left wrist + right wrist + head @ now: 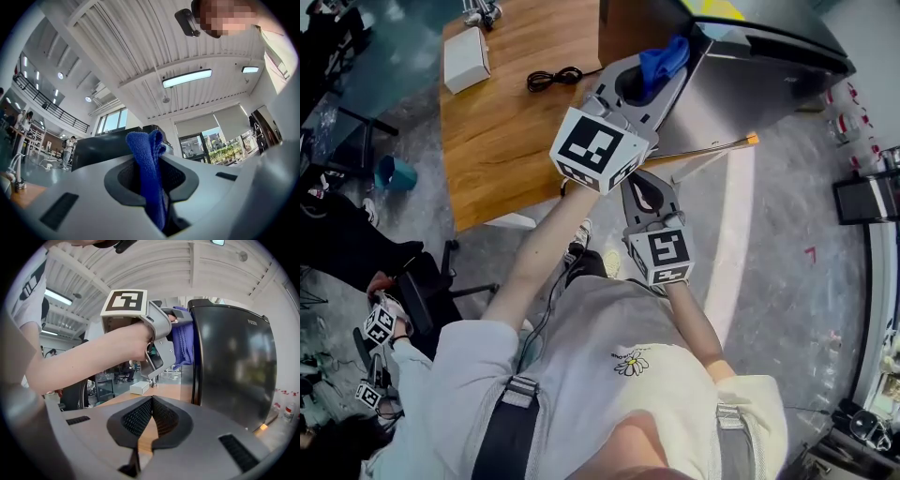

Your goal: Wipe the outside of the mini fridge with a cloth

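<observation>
Left gripper (645, 86) clamps cloth (148, 159), long axis along the jaws, free end pointing far, toward fridge (234, 366). Right gripper (151, 414) sits nearer, jaws together, nothing held.

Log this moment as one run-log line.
left gripper: shut on blue cloth | cloth: held up at mini fridge side, near top | right gripper: shut, empty, lower, off fridge

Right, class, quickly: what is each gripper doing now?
Left gripper: closed on the blue cloth.
Right gripper: closed, empty.
</observation>
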`<state>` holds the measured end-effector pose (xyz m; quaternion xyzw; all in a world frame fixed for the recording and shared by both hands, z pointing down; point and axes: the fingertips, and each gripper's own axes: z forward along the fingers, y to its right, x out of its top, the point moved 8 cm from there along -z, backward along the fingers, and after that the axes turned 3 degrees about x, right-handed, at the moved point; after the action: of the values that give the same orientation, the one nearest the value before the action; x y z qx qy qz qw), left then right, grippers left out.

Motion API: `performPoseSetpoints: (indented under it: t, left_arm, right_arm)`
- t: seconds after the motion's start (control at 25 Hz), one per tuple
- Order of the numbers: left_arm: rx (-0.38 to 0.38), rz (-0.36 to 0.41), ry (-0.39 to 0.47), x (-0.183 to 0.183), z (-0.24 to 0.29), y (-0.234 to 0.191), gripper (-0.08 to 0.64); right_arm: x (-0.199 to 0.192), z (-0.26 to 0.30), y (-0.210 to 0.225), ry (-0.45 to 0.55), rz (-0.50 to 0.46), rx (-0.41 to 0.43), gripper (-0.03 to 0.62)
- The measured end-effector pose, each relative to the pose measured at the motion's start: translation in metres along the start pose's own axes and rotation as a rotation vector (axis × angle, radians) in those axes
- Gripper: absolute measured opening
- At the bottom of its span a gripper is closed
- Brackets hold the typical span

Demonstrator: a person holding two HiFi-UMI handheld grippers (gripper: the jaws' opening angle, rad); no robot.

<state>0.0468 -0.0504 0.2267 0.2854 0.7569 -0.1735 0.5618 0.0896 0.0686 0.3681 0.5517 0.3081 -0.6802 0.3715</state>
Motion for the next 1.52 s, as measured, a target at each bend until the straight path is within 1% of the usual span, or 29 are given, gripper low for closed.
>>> performPoseSetpoints:
  t: [0.2,0.32,0.44,0.6,0.72,0.84,1.0,1.2,1.36,1.52]
  left_arm:
    - [-0.008,-0.013,0.006,0.001,-0.004,0.014,0.065]
    - [-0.011,-0.015,0.007,0.001,-0.003,0.013,0.065]
    - [-0.005,0.005,0.01,0.004,-0.004,0.006,0.064]
    - [0.029,0.024,0.019,0.014,-0.006,-0.019,0.065]
    - [0.074,0.045,0.018,0.018,-0.005,-0.048,0.064]
    - [0.119,0.047,0.004,0.012,-0.002,-0.082,0.064]
    - [0.159,0.035,-0.028,-0.011,0.009,-0.132,0.064]
    - [0.181,0.033,-0.063,-0.05,0.032,-0.19,0.064]
    - [0.19,0.013,-0.092,-0.082,0.053,-0.228,0.065]
    - [0.2,-0.019,-0.111,-0.113,0.067,-0.259,0.065]
  right_arm:
    - [-0.002,-0.004,-0.003,0.001,-0.005,0.009,0.012]
    - [-0.002,-0.002,-0.002,0.004,-0.006,0.016,0.012]
    - [-0.001,0.003,0.0,0.001,-0.002,0.024,0.012]
    - [0.001,0.017,0.002,0.0,0.002,0.043,0.012]
    - [0.007,0.034,0.002,0.006,0.004,0.064,0.011]
    - [0.014,0.055,0.005,0.009,0.001,0.082,0.012]
    - [0.02,0.087,0.012,-0.001,0.01,0.091,0.012]
    - [0.026,0.126,0.03,-0.009,0.03,0.08,0.012]
    - [0.027,0.152,0.047,-0.025,0.04,0.061,0.012]
    - [0.029,0.172,0.055,-0.036,0.055,0.044,0.012]
